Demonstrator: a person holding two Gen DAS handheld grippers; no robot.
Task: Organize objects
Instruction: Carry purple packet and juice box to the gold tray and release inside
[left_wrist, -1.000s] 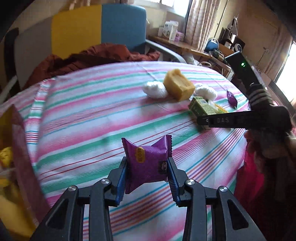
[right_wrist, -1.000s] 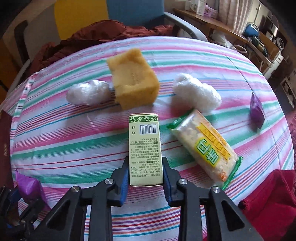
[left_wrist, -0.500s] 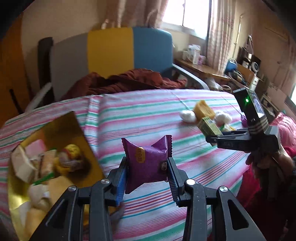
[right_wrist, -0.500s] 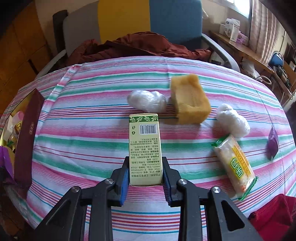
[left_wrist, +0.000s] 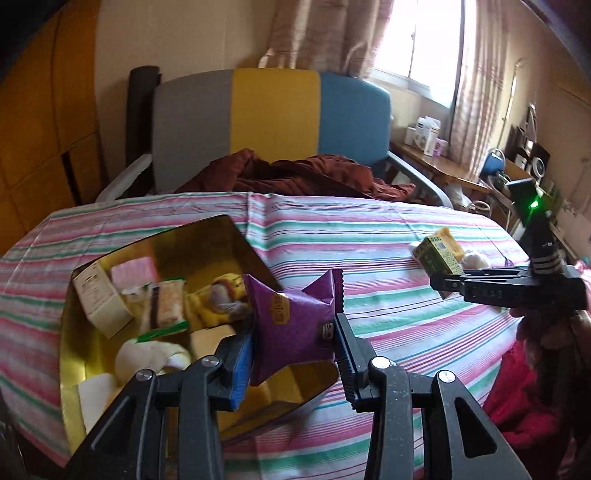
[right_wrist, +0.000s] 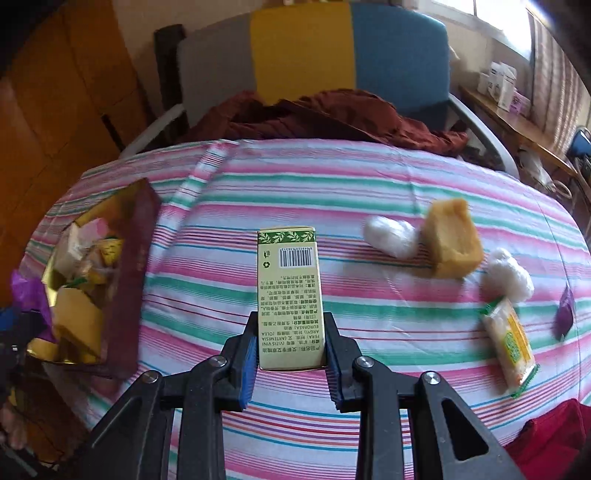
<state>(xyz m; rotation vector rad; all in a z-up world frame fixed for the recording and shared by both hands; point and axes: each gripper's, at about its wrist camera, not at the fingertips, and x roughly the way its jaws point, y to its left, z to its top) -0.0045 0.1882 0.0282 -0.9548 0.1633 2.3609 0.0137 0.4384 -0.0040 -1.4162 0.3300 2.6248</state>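
Left wrist view: left hand-held gripper (left_wrist: 295, 339) clamps the purple snack packet (left_wrist: 293, 321) above the gold box (left_wrist: 221, 236), poised to drop it in, while right hand-held gripper (right_wrist: 290, 354) grips the green carton (right_wrist: 290, 299) over the counter (right_wrist: 369, 192), likely next.

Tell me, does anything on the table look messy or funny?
Yes. Several snacks lie loose on the striped tablecloth instead of in the gold box: a yellow cake block, two white wrapped lumps, a cracker packet and a small purple packet. Nothing looks spilled or broken.

Tricolour chair (left_wrist: 273, 122) holds rumpled maroon cloth (left_wrist: 295, 177).
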